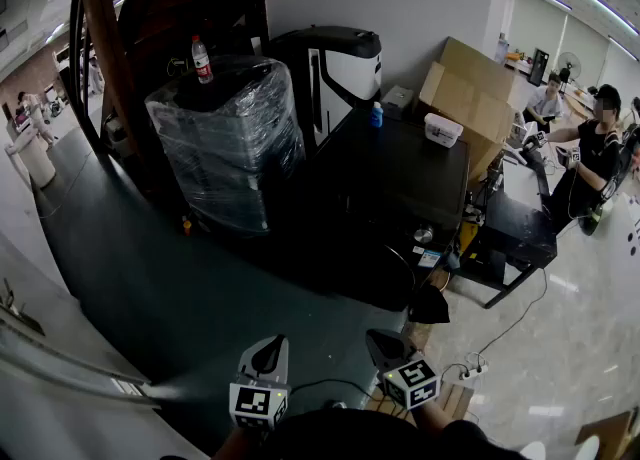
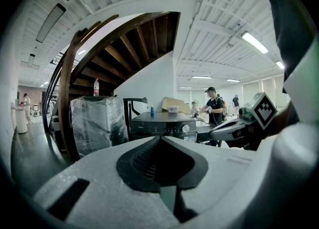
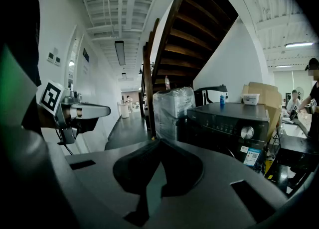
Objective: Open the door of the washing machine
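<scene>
Washing machine point(image 1: 400, 183) sits dark against the white wall, well ahead of both grippers, just beside a plastic-wrapped appliance point(image 1: 228, 138). Its top runs back to the wall, and the control panel with its silver knob point(image 3: 246, 132) faces us. A blue-and-white sticker point(image 3: 254, 157) is on the front, its print too small to read. The left gripper point(image 2: 160, 141) and right gripper point(image 3: 158, 142) are both clenched, with nothing between the jaws.
</scene>
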Tool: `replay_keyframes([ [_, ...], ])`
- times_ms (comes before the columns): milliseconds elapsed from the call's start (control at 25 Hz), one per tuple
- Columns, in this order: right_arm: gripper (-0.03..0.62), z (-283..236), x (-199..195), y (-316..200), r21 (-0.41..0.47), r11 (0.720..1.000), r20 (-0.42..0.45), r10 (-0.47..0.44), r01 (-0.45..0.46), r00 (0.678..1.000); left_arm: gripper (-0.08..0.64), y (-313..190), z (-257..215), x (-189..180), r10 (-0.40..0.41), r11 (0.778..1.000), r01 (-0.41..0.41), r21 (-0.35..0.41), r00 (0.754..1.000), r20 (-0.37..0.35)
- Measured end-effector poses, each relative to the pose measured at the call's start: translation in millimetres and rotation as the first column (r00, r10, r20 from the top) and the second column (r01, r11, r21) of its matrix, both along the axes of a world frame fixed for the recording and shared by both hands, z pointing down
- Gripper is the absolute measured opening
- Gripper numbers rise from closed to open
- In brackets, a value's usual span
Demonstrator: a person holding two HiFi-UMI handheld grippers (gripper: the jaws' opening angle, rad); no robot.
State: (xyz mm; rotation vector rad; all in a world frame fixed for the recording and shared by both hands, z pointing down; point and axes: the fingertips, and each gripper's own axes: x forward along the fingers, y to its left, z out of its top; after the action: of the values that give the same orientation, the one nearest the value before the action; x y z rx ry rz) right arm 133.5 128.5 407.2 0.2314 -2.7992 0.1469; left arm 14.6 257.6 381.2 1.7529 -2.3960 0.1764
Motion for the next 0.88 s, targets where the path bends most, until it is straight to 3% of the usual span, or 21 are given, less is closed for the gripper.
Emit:
replay_keyframes([
  [280,0.008,-2.2,0.2,-3.7,-0.020,0.999,0.037,0.029,-0.029,0.999,0.018,1.5,0.4,-3.2,-0.035,0.999,0.035,-0.001,0.999,-0.009],
  [360,0.063,-0.7,1.2,-5.2,-0.018,0.999,0.033,0.038,-0.037,0.999,0.018,-0.2,3.8,-3.1,-0.029,0.999,0.029,-0.018,1.000,-0.009],
  [560,0.175,5.1,-4.2,-20.2,-0.010,0.995,0.012,0.100,-0.100,0.995,0.030,-13.1,19.0,-12.7,0.039,0.996,-0.040,-0.076,0.999,-0.021],
  [680,0.194,8.3,-12.1,-31.3,-0.019,0.989,-0.004,0.147,-0.147,0.989,0.183,-31.3,26.3,-23.9,0.105,0.990,-0.109,-0.088,0.993,-0.045],
  [880,0.231,12.4,-34.8,-50.2,-0.024,0.972,-0.038,0.231,-0.232,0.972,0.183,-63.8,34.6,-54.7,0.208,0.971,-0.215,-0.108,0.975,-0.071],
])
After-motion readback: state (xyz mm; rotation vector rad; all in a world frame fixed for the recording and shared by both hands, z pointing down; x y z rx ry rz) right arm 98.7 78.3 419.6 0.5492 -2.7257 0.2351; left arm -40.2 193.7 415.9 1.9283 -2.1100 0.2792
